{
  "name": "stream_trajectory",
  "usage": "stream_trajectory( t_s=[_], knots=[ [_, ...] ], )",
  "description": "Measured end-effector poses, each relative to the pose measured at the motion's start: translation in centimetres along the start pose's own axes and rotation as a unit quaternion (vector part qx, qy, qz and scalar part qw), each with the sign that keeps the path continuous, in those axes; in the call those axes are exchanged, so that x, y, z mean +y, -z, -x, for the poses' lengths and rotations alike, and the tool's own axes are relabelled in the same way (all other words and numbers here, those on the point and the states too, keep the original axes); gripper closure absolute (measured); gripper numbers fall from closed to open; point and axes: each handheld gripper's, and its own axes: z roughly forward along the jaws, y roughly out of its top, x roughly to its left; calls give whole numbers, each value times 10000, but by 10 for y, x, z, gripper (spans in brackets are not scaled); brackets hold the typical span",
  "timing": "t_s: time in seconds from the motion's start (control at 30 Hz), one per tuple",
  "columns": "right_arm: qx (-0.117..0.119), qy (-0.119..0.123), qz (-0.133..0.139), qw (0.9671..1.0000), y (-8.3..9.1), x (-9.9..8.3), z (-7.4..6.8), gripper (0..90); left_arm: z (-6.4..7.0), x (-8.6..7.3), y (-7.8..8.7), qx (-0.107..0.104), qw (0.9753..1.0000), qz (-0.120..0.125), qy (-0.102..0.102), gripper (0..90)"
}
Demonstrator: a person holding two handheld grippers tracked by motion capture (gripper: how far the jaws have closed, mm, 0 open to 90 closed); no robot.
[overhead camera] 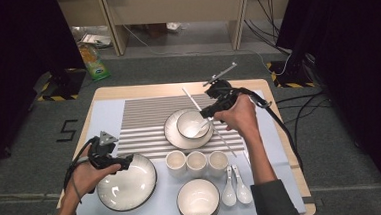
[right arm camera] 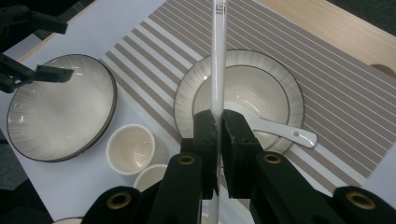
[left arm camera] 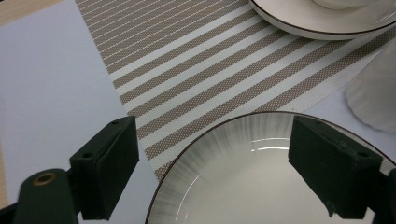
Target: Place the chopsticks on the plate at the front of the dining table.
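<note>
The striped mat (overhead camera: 144, 123) was taken as the landmark; at its near left corner the left tongs (left arm camera: 212, 172) were held wide apart over the far rim of the large ribbed bowl (overhead camera: 127, 182), one jaw outside the rim and one above the bowl's inside, nothing being gripped; the bowl itself was seen on the pale sheet (overhead camera: 106, 117), just off the mat's near edge; along that same near edge, to the right of the bowl, three small cups (overhead camera: 197, 163) were lined up side by side; nearer the person than the cups a smaller bowl (overhead camera: 198, 199) and two white spoons (overhead camera: 236, 186) were laid; on the mat's right part a plate (overhead camera: 172, 133) carried a bowl (right arm camera: 243, 88) with a white spoon (right arm camera: 275, 128) lying in it; above this plate the right tongs (right arm camera: 218, 135) were closed narrowly on a long white chopstick (right arm camera: 218, 56), which was held off the surface and stretched across the bowl; a second chopstick (overhead camera: 226, 141) lay on the mat's right edge.
</note>
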Motion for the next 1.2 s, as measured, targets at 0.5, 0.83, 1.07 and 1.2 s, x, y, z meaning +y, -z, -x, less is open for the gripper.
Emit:
stream_trajectory(
  t_s=[0.5,0.83,1.07,1.2],
  knots=[
    [443,124,52,9989,-40,30,-27,847,11,23,-14,-148,9998,114,56,156],
    [673,19,98,9977,-62,38,-35,847,19,35,-17,-385,9990,220,101,156],
    [793,-21,187,9967,-71,45,-40,847,24,44,-20,-451,9987,232,97,156],
    [852,-120,264,9959,-77,52,-47,847,28,50,-17,-493,9983,302,73,156]
  ],
)
